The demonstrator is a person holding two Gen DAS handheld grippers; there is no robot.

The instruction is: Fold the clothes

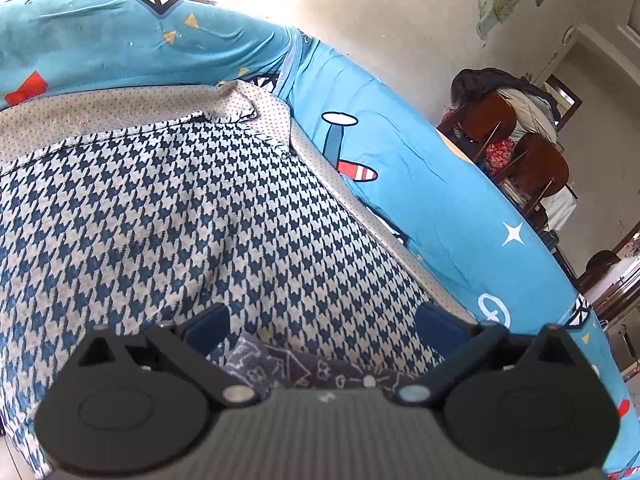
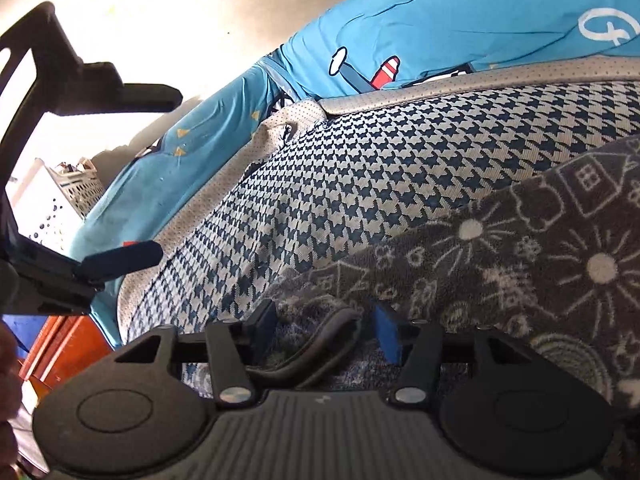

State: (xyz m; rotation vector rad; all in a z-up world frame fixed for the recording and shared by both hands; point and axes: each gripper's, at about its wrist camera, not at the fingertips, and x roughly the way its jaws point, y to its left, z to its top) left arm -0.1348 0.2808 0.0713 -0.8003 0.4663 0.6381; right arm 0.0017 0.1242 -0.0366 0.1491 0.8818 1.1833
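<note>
From the left wrist cam we've got the blue sheet point(image 1: 420, 184) w/ cartoon planes and stars running along the top and right side, and the houndstooth blanket point(image 1: 168, 216) (dark blue + cream) spread over it, filling most of the frame. Its dotted beige backing point(image 1: 120, 104) is flipped up along the far edge. The left gripper point(image 1: 322, 326) has its jaws spread wide, nothing pinched; just a bit of the dark grey doodle-print garment point(image 1: 320, 368) peeks out low between the fingers, right under the cam. Far right bg: a couple of brown wooden chairs point(image 1: 540, 168) w/ clothes piled on them, against a pale wall.

Right wrist cam, left to right: the left gripper point(image 2: 158, 174) shows up at the left edge, seen from the side, fingers far apart over the blanket edge, touching nothing afaict. Behind it a white perforated basket point(image 2: 68, 196) on the floor. Then the houndstooth blanket point(image 2: 360, 168) in the middle, blue sheet point(image 2: 440, 12) above it. The grey garment point(image 2: 540, 248), w/ little houses and suns drawn on it, lies on the blanket across the right and bottom. The right gripper point(image 2: 326, 330) is about half open, blue pads either side of a raised fold of that garment's hem, but the pads aren't pressing on it, so no real grip.
</note>
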